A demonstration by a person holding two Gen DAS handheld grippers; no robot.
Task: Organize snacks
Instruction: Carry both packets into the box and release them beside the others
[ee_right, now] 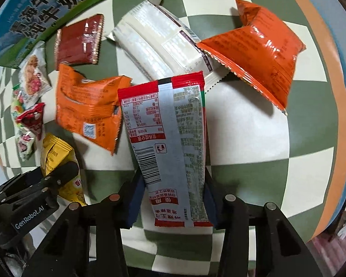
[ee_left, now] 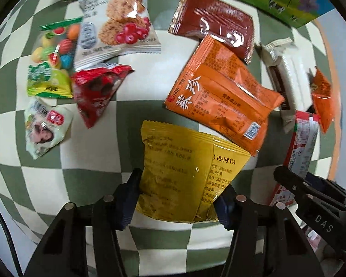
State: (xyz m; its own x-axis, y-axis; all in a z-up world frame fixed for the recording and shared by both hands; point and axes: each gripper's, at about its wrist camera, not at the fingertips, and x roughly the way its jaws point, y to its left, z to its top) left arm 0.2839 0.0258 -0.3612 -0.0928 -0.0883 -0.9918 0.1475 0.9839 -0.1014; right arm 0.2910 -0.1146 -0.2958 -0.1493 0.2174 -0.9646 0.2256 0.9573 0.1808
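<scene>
Snack packets lie scattered on a green-and-white checkered cloth. My left gripper is shut on the lower end of a yellow packet, pads pressing both sides; this packet also shows at the lower left of the right wrist view. My right gripper is shut on a long red-and-white packet, pinching its lower part. That packet appears at the right edge of the left wrist view. Both packets seem lifted off the cloth.
An orange packet lies just beyond the yellow one, with a dark red packet, a white packet and a puffed orange-red packet farther off. Several small sweets packets lie left. A milk carton box borders the far side.
</scene>
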